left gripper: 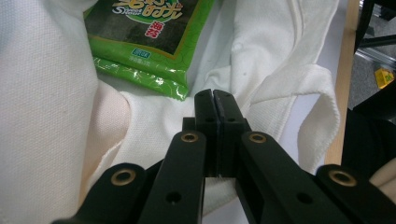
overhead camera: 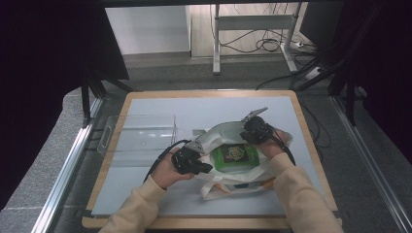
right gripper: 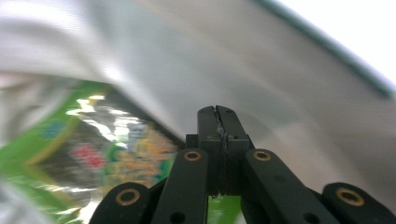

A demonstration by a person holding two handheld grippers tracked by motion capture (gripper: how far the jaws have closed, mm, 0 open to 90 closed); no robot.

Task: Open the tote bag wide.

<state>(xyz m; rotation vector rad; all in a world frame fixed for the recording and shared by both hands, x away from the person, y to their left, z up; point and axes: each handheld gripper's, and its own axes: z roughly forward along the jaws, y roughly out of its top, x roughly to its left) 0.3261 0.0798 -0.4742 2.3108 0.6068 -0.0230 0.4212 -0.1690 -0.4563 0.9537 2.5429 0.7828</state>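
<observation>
The green packet (overhead camera: 236, 156) lies flat in the mouth of the white cloth bag (overhead camera: 228, 187), which rests on the desk (overhead camera: 145, 189) to the right of a clear tray (overhead camera: 138, 133). The step looks like bagging the packet, so the work is to keep the bag's mouth open and slide the packet deeper without dragging the cloth along with it.

The left gripper (left gripper: 215, 95) sits at the packet's left, jaws pressed together, tips just off the packet's crimped corner over the bag's folded hem; it seems to hold nothing. The right gripper (right gripper: 216, 111) is beyond the packet, jaws pressed together too; the view is blurred, so whether a thin layer of cloth is pinched I can't tell.

The bag is soft, woven, limp, with stitched hems and a looped strap (left gripper: 322, 107), so it will bunch easily. The packet is glossy, crinkly foil, flat and light.
</observation>
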